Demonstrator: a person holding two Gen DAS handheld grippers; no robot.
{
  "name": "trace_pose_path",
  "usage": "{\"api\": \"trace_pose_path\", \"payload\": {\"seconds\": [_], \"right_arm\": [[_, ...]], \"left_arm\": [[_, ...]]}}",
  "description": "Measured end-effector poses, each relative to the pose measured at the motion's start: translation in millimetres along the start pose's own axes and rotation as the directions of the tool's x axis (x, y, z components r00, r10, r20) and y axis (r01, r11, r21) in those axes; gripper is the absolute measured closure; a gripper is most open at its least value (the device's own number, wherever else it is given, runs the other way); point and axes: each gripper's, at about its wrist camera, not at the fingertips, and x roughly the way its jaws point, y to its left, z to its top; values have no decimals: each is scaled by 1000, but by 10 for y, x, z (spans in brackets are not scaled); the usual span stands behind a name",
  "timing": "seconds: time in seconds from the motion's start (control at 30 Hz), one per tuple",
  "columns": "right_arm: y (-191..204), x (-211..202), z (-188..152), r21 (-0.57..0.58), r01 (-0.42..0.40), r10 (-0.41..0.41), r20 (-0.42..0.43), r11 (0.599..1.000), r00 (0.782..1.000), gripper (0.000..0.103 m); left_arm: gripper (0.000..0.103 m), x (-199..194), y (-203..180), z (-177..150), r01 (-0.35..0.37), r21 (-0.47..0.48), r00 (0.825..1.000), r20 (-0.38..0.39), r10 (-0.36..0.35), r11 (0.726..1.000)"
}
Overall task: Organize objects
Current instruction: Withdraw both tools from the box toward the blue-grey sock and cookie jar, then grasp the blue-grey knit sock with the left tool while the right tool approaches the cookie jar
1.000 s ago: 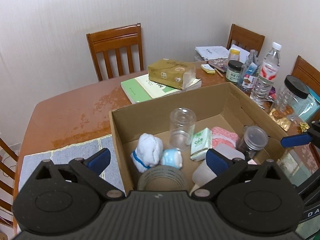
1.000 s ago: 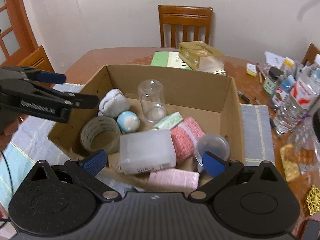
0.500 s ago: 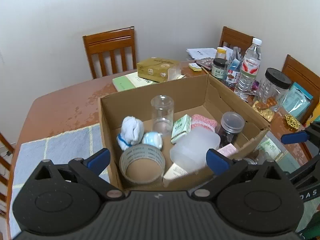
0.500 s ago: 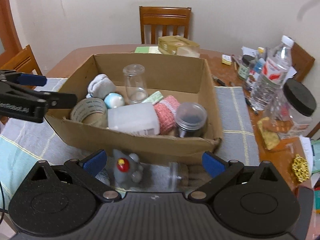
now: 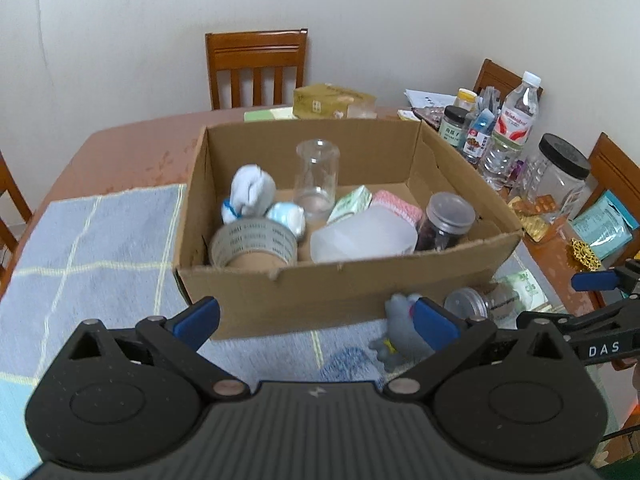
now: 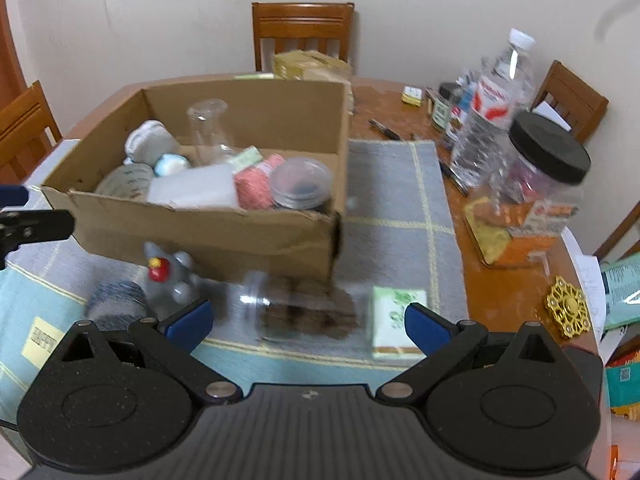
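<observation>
A cardboard box (image 5: 320,296) (image 6: 224,236) on the grey placemat holds a tape roll (image 5: 254,240), a white sock ball (image 5: 250,194), a clear glass (image 5: 316,178), a white plastic container (image 5: 360,234), a pink cloth (image 6: 256,182) and a dark jar (image 5: 446,220). In front of the box lie a grey toy (image 6: 170,278) (image 5: 400,330), a clear jar on its side (image 6: 300,308), a yarn roll (image 6: 116,304) and a green-white packet (image 6: 396,320). My left gripper (image 5: 316,320) is open and empty, near the box front. My right gripper (image 6: 308,320) is open and empty above the lying jar.
At the right stand a water bottle (image 6: 494,108), a black-lidded jar (image 6: 548,164), small bottles (image 5: 466,130), blister packs (image 5: 534,218) and a gold ornament (image 6: 568,306). A yellow box (image 5: 332,100) lies behind the carton. Wooden chairs (image 5: 256,66) surround the table.
Both grippers have pulled back from over the box toward its near side. The toy, lying jar and packet in front of the box have come into view.
</observation>
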Motion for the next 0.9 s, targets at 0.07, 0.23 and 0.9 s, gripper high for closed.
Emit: {"api": "trace_pose_path", "payload": {"seconds": [0.07,0.23,0.9], "right_arm": [[-43,42,-50,4,3,-3,-11,1000,1000,0],[-85,116,-145,8,-10,10,-35,1000,999,0],[-203,231,-225,37,-30,33,-86,999,996,0]], "left_arm": [[1,21,-23,-65,5,4,1000,-1,-5,1000],[1,91,-87,-221,14,25,1000,-23,-14,1000],[1,463,-252,-691,100,292,974,-225,-33,951]]}}
